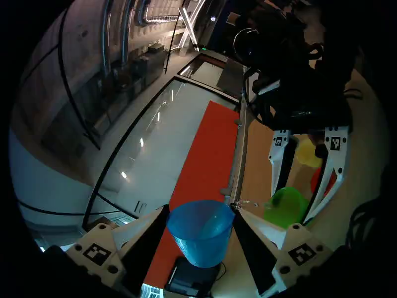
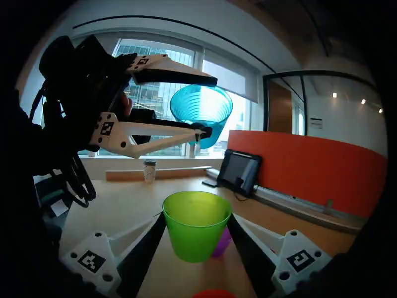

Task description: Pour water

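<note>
A: Blue cup [image 1: 201, 238] is hanging high in the air, yes? What is holding it?

B: The left gripper [image 1: 200, 207] is gripping it, both fingers pressing on its sides. In the right gripper view it is leaning with its mouth toward the green cup [image 2: 196, 233] below.

A: And the green one?

B: The right gripper [image 2: 196, 216] is clamping it, one finger on each side, low over the table [image 2: 124, 198]. Whether it is standing on the wood or floating a little, I cannot tell.

A: So which step are we looking at?

B: I am judging that the pouring is just beginning. The blue cup is leaning, but no stream is showing, and I cannot tell if water is lying inside.

A: What is the next move asking for?

B: I think the blue rim is needing to come closer over the green mouth, because the two cups are well apart in height, and then a slow tilt. The green cup should be staying upright. A tablet [image 2: 240, 171] is leaning near, so splashing is not welcome.
</note>
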